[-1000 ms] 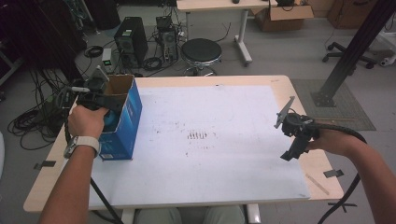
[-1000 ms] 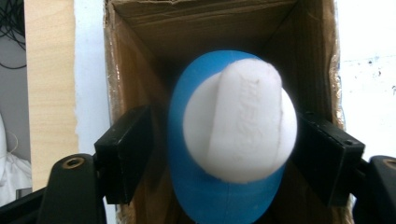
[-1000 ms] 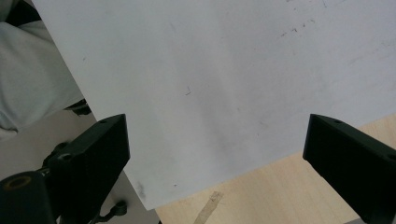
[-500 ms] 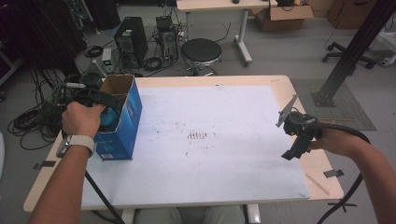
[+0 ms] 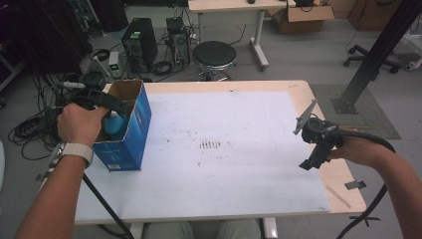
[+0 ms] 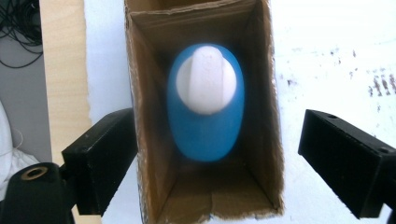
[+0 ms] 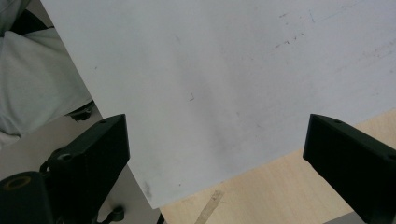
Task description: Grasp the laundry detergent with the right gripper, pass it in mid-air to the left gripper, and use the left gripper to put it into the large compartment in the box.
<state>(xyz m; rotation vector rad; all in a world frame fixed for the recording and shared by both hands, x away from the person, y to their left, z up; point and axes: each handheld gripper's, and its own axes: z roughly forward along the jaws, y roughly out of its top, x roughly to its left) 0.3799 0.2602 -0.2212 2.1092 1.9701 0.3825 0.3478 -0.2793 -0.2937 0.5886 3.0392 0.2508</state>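
Observation:
A blue cardboard box (image 5: 135, 130) stands open-topped at the table's left side. Inside it a blue bottle (image 5: 115, 124) with a white cap stands upright. My left gripper (image 5: 113, 104) hovers over the box's mouth. Its view looks straight down into the box (image 6: 267, 116), where the bottle (image 6: 205, 102) sits in the middle. The left gripper (image 6: 219, 163) is open, one jaw beyond each side wall of the box, holding nothing. My right gripper (image 5: 311, 158) is at the table's right edge, open and empty. The right gripper (image 7: 215, 163) hangs over the white sheet's near corner.
A white sheet (image 5: 224, 169) with dark smudges covers most of the wooden table (image 5: 343, 174). A strip of tape (image 7: 210, 203) lies on the bare wood near the sheet's corner. A stool (image 5: 214, 56), computer towers and cables stand on the floor behind the table.
My left hand has drifted slightly left above the box, jaws still open around it. The right gripper has hardly moved.

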